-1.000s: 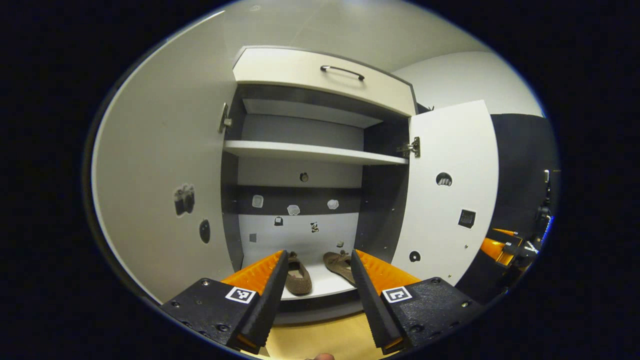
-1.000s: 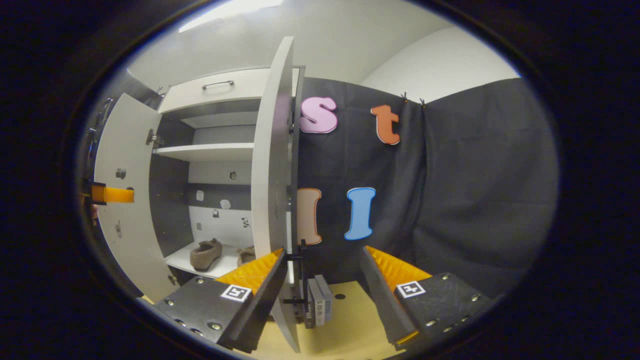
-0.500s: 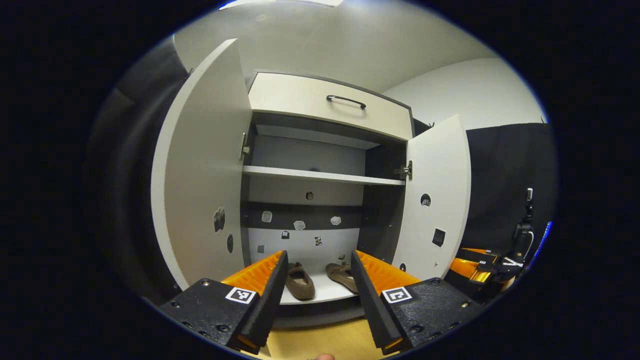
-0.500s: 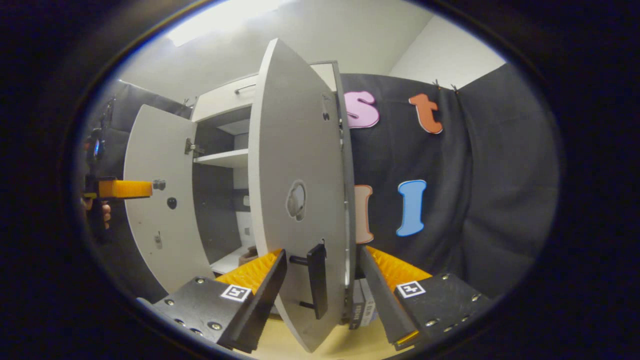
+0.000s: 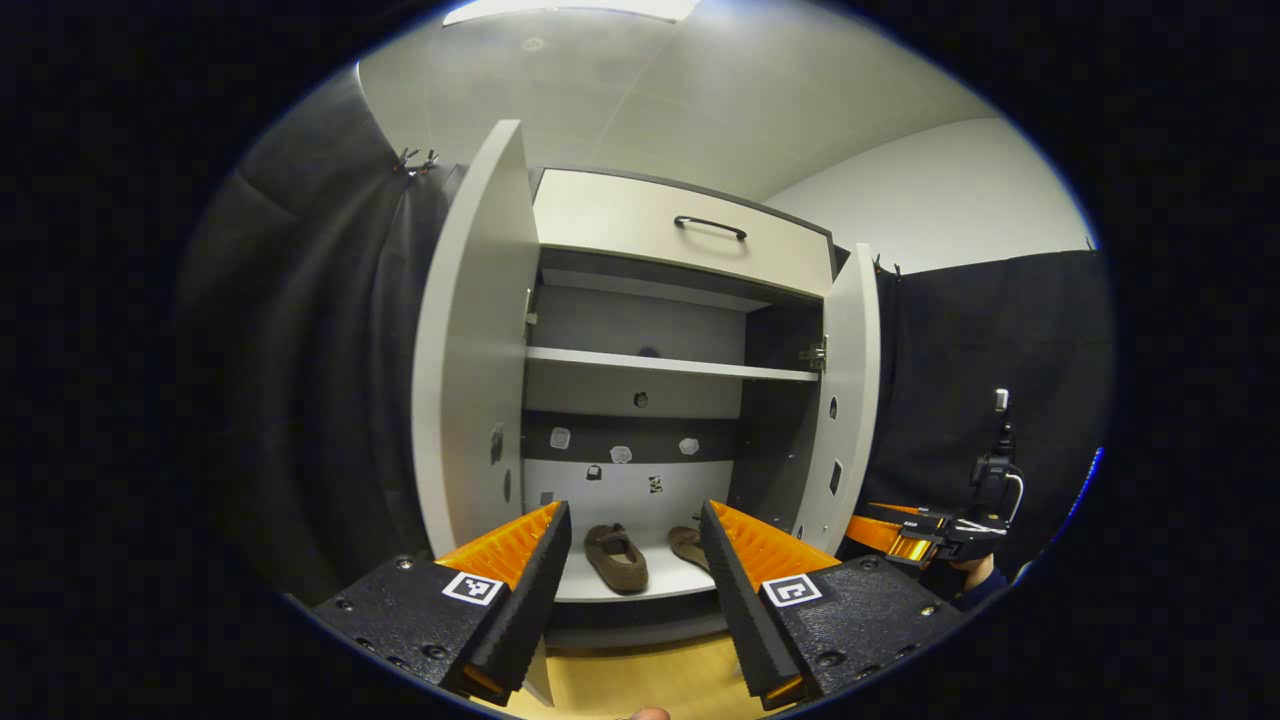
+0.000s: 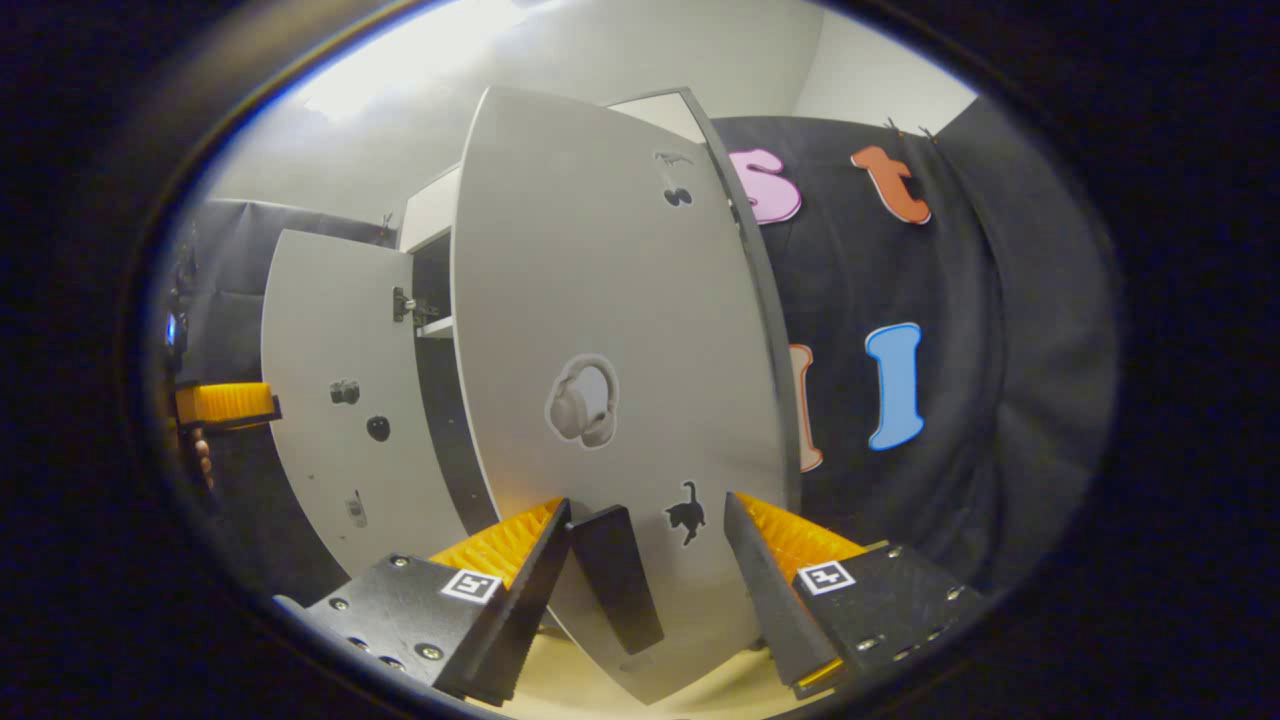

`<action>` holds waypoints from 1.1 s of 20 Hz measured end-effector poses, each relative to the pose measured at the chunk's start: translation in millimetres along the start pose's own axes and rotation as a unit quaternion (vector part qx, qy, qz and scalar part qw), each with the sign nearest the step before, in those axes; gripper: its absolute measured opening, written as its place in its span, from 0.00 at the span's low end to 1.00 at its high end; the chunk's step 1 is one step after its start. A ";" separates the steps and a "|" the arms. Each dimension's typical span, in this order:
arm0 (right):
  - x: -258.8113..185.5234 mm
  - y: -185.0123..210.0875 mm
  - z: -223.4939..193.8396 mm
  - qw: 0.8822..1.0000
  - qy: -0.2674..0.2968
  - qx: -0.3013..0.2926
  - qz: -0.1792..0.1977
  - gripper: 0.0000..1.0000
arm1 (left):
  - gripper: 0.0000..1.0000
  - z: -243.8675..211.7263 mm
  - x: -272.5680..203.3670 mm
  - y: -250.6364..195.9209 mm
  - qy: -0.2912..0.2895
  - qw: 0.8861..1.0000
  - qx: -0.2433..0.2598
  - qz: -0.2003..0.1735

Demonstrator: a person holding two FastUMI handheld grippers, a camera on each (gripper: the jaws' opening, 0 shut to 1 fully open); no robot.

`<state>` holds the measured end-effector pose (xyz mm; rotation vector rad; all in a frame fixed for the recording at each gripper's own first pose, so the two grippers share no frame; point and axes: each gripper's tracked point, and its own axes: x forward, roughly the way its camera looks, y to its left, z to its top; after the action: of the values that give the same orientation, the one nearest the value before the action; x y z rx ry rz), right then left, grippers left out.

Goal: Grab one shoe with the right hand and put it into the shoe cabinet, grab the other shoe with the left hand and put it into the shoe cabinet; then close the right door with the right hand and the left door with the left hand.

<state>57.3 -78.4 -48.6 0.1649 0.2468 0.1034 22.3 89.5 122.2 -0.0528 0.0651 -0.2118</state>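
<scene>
The shoe cabinet (image 5: 690, 235) stands with both doors swung out, and it serves as the landmark here. In the left gripper view, the left gripper (image 5: 632, 590) faces straight into the cabinet's opening from a little way back, its fingers spread wide with nothing between them. Between the fingers, on the cabinet's bottom shelf (image 5: 620, 582), lie the two brown shoes: the left shoe (image 5: 617, 557) sits toward the middle of the shelf with its opening facing outward, and the right shoe (image 5: 690, 546) lies just beside it, partly hidden behind one finger. Above them a middle shelf (image 5: 670, 365) crosses the cabinet, and a drawer (image 5: 685, 232) with a dark handle caps the top. The left door (image 5: 470, 340) stands edge-on at the cabinet's left side, and the right door (image 5: 848, 390) stands edge-on at its right side. Beyond the right door, the right gripper (image 5: 905, 532) shows low down, with a hand and sleeve behind it.

In the right gripper view, the right gripper (image 6: 645, 590) is close up against the outer face of the right door (image 6: 600, 380), which is angled across the cabinet's front. Its fingers are spread apart, and the door's dark handle (image 6: 615, 575) stands between them, nearer the finger seen on the left; whether that finger touches the handle cannot be told. Past the door's edge, the left door (image 6: 340, 420) stands open, and the left gripper (image 6: 225, 403) shows beside it at the far side of the cabinet.
</scene>
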 end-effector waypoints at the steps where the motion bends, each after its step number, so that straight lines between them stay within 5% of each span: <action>1: 8.5 6.9 -2.2 1.000 0.004 0.005 0.007 0.94 | 0.80 2.4 -4.4 5.6 -0.002 1.000 0.004 0.009; 9: 53.4 37.2 -5.9 0.999 -0.006 -0.037 0.010 1.00 | 0.79 22.6 -45.7 56.2 -0.025 0.996 0.017 0.078; 10: 57.4 39.3 -6.4 0.999 -0.007 -0.036 0.010 1.00 | 0.73 20.2 -46.4 66.7 -0.024 0.995 0.020 0.091; 12: 64.0 42.6 -9.0 1.000 -0.005 -0.028 0.009 1.00 | 0.79 16.6 -49.1 86.0 -0.019 0.993 0.023 0.116; 15: 74.2 47.5 -12.6 1.000 -0.003 -0.018 0.009 1.00 | 0.73 3.9 -45.3 110.2 -0.007 0.990 0.024 0.141; 18: 83.2 49.7 -13.8 1.000 -0.002 -0.010 0.007 0.97 | 0.79 -22.3 -41.7 136.9 0.023 0.984 0.035 0.173; 22: 95.5 54.5 -14.8 1.000 -0.003 -0.008 0.002 0.97 | 0.80 -53.1 -36.8 149.7 0.058 0.983 0.019 0.171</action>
<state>141.3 -11.1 -75.6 0.1494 0.2388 0.1096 13.8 241.0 62.6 0.0095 0.1843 0.1282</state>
